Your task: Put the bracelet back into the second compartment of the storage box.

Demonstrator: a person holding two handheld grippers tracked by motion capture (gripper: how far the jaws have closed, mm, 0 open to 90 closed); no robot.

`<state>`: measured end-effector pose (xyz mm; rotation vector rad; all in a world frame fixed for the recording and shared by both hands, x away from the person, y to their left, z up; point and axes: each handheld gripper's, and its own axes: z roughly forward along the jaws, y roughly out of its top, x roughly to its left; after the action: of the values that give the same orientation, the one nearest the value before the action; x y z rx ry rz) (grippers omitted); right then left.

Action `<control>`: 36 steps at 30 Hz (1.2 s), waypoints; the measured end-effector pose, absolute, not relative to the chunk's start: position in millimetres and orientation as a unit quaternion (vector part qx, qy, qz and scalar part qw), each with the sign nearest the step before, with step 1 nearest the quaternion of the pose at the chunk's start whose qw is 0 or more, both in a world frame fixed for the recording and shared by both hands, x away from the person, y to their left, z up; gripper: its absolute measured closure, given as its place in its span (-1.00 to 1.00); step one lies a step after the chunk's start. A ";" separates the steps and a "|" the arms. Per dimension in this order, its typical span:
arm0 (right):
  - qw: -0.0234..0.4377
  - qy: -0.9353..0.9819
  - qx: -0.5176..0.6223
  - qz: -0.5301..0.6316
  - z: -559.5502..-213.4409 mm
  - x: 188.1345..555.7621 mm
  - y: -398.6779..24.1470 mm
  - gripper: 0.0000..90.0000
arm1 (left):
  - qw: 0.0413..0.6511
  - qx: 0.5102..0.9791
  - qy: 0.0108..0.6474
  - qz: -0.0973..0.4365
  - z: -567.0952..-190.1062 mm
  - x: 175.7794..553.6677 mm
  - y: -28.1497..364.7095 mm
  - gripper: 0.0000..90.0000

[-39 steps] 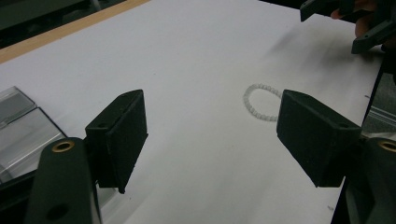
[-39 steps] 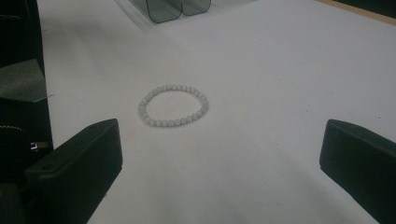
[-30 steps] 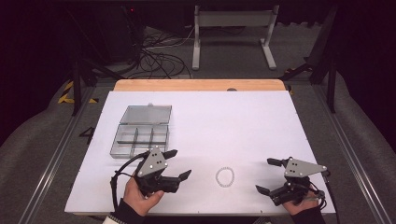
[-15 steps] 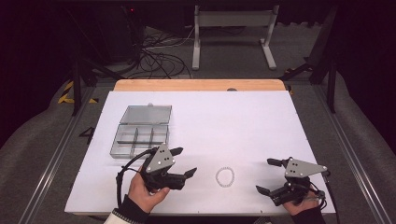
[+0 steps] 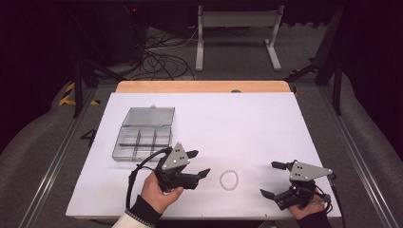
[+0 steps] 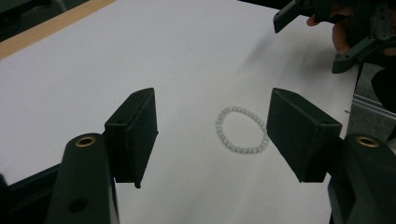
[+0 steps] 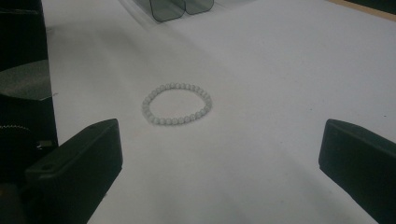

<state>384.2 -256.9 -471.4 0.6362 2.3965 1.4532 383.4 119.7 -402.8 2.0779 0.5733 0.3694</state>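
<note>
A small ring-shaped bracelet of pale beads [image 5: 221, 180] lies flat on the white table top [image 5: 228, 123] near the front edge, between my two grippers. My left gripper [image 5: 200, 163] is held just left of it, pointing toward it. In the left gripper view the bracelet [image 6: 243, 150] lies on the table ahead of the left gripper [image 6: 217, 135]; its jaws have just been closing a little, stand open, and hold nothing. My right gripper [image 5: 269, 179] rests open at the front right. From its own view the bracelet [image 7: 175, 122] lies beyond the wide-open right gripper [image 7: 222, 161].
A clear plastic compartment box [image 5: 142, 133] with its lid folded back sits on the table's left side, behind the left hand; its corner [image 7: 182, 7] appears in the right gripper view. A wooden strip [image 5: 199, 86] borders the far edge. Cables and a stand lie on the floor beyond.
The left hand has moved to the right toward the bracelet, and its jaws have narrowed slightly. The right gripper and the bracelet have stayed in place.
</note>
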 end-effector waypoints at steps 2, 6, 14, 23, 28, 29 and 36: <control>0.133 0.827 0.219 0.501 -471.5 384.2 -256.8 -1.00 | 0.460 0.844 0.229 0.152 -404.3 384.4 115.4 -0.23; 0.133 0.827 0.219 0.501 -471.6 384.3 -256.8 -1.00 | 0.461 0.845 0.222 0.151 -406.4 387.6 108.6 -0.23; 0.134 0.826 0.219 0.502 -471.5 384.0 -256.9 -1.00 | 0.473 0.841 0.241 0.101 -412.1 395.8 97.2 -0.20; 0.133 0.827 0.219 0.501 -471.9 384.3 -256.7 -1.00 | 0.463 0.848 0.234 0.110 -422.0 400.8 83.2 -0.12; 0.133 0.827 0.219 0.501 -471.9 384.3 -256.7 -1.00 | 0.456 0.851 0.235 0.108 -428.4 404.5 73.9 -0.12; 0.134 0.827 0.218 0.501 -472.0 384.4 -256.6 -1.00 | 0.454 0.853 0.236 0.108 -429.5 405.2 72.2 -0.12; 0.133 0.827 0.218 0.500 -472.1 384.5 -256.8 -1.00 | 0.437 0.861 0.242 0.094 -437.6 412.6 59.8 -0.08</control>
<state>384.5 -256.8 -472.1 0.6321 2.4004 1.4521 412.6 59.8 -437.6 2.1410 0.6017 0.2328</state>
